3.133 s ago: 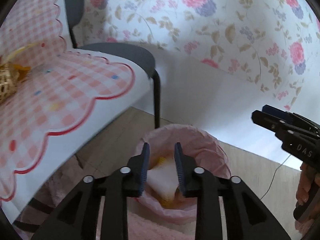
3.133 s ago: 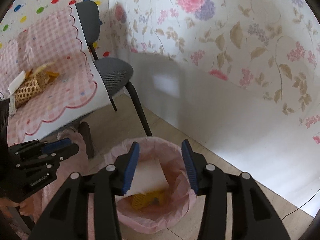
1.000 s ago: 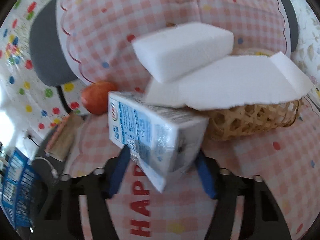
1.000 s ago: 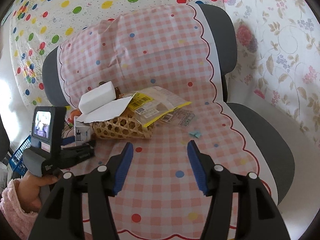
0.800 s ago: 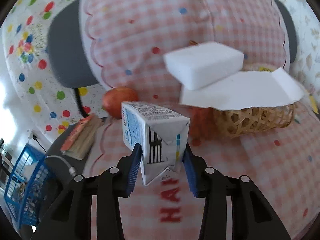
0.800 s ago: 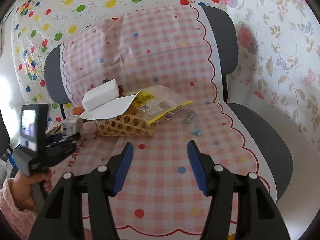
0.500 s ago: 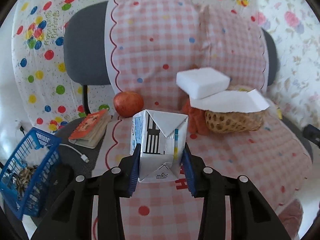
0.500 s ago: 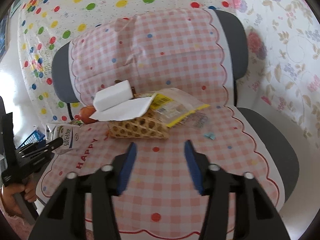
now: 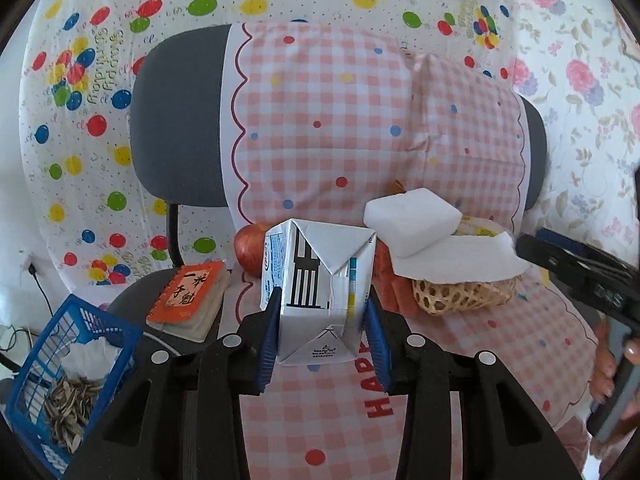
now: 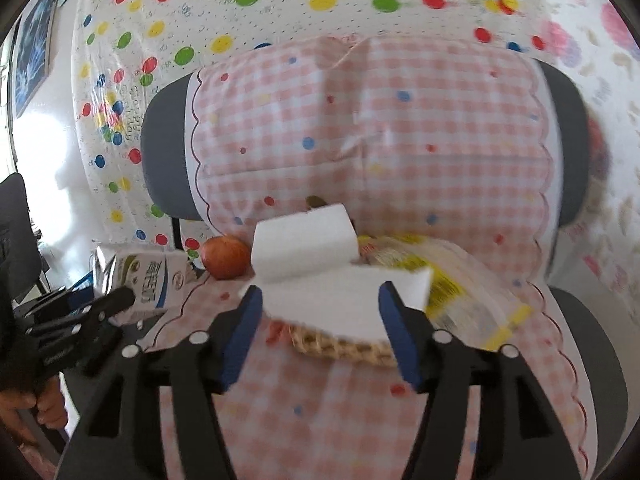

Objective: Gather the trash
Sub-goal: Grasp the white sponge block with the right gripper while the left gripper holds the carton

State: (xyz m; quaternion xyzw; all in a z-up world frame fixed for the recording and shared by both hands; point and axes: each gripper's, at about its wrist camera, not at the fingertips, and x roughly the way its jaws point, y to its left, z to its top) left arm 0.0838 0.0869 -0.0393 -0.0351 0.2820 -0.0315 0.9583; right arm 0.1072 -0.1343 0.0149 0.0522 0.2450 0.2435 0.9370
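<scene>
Right now my left tongs (image 9: 322, 330) are clamped on the milk carton (image 9: 318, 290), lifted above the pink checked cloth (image 9: 328, 128) on the chair seat. Behind it sit a red apple (image 9: 250, 250) and a wicker basket (image 9: 460, 296) topped with a white foam block (image 9: 412, 218) and paper sheet (image 9: 456, 260). My right tongs (image 10: 320, 326) are spread wide and holding nothing, just before that basket.

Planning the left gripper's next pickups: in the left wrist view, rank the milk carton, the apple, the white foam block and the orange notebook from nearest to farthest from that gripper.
1. Milk carton: clamped in the left gripper.
2. Apple: just behind the carton, to the left.
3. White foam block and orange notebook: block back right atop the basket, notebook off left; too close to call.
</scene>
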